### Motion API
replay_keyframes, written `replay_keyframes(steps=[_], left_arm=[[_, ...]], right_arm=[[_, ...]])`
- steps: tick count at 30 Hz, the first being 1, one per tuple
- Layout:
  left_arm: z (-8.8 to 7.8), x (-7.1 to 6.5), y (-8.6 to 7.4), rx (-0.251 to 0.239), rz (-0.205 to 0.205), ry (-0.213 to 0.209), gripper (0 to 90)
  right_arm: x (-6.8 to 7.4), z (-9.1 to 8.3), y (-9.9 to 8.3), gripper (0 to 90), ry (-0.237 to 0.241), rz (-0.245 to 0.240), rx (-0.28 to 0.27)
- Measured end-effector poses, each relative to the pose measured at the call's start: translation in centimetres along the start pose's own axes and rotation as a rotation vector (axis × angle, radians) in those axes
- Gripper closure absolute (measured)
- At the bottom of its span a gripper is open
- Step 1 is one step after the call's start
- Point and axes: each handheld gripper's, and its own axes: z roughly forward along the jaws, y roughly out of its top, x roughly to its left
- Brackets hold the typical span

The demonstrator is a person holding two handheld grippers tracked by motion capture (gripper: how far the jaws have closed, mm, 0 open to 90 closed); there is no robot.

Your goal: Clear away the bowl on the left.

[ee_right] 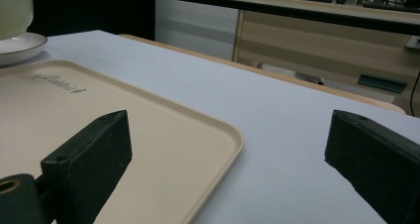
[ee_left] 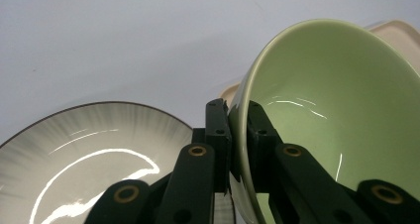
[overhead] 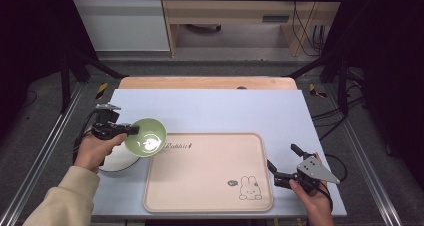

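A pale green bowl (overhead: pixel 146 136) hangs tilted over the tray's left edge, with my left gripper (overhead: pixel 131 130) shut on its rim. In the left gripper view the two black jaws pinch the green bowl's (ee_left: pixel 337 110) wall, one inside and one outside. Under and left of it lies a white plate with a dark rim (overhead: pixel 118 160) (ee_left: pixel 89 154). A beige tray (overhead: pixel 210 186) with a rabbit drawing sits in the middle of the table. My right gripper (overhead: pixel 283 162) stands open at the tray's right edge, its jaws wide apart with nothing between them.
The table has a light blue-grey top (overhead: pixel 225 111) with a wooden strip at its far edge. Black frame rails run along both sides. In the right gripper view the tray's corner (ee_right: pixel 218 135) lies between the jaws, with the plate (ee_right: pixel 20 45) far off.
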Motion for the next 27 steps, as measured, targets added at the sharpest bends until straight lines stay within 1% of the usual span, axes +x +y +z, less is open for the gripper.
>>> replay_keyframes(steps=[3, 6, 10, 11, 12, 14, 15, 17, 18, 19, 22, 27], left_arm=[[0.5, -1.0, 0.1, -0.015, 0.0, -0.013, 83.3], [1.0, -1.7, 0.2, -0.016, 0.003, -0.022, 83.3], [1.7, -2.6, 0.4, -0.009, 0.022, -0.035, 83.4], [1.7, -2.6, 0.4, -0.009, 0.022, -0.035, 83.3], [2.0, -3.0, 0.4, -0.012, 0.028, -0.044, 83.3], [2.2, -3.3, 0.5, -0.015, 0.029, -0.051, 83.3], [2.5, -3.7, 0.6, -0.022, 0.025, -0.06, 83.3], [2.7, -3.9, 0.6, -0.019, 0.03, -0.065, 83.3], [3.0, -4.4, 0.7, -0.013, 0.039, -0.072, 83.3], [3.0, -4.4, 0.7, -0.013, 0.039, -0.072, 83.3], [3.4, -5.1, 0.9, -0.006, 0.05, -0.084, 83.2], [3.7, -5.7, 1.0, -0.006, 0.058, -0.089, 83.3]], right_arm=[[0.0, -0.1, 0.0, 4.1, -0.002, -0.002, -0.002], [0.0, 0.0, 0.0, 4.0, -0.002, 0.0, -0.002], [-0.1, 0.0, 0.0, 4.0, -0.002, 0.0, -0.003], [-0.1, 0.0, 0.0, 4.0, -0.002, 0.0, -0.003], [-0.1, -0.1, 0.0, 4.0, -0.003, 0.001, -0.003], [-0.1, -0.1, 0.0, 4.0, -0.004, 0.0, -0.005], [-0.1, -0.1, 0.0, 4.0, -0.005, 0.001, -0.006], [-0.1, -0.1, 0.0, 4.0, -0.004, -0.003, -0.007], [-0.1, -0.2, 0.0, 4.0, -0.004, -0.002, -0.008], [-0.1, -0.2, 0.0, 4.0, -0.004, -0.002, -0.008], [-0.1, -0.2, 0.1, 4.0, -0.005, 0.001, -0.008], [-0.2, -0.2, 0.1, 4.0, -0.004, -0.001, -0.007]])
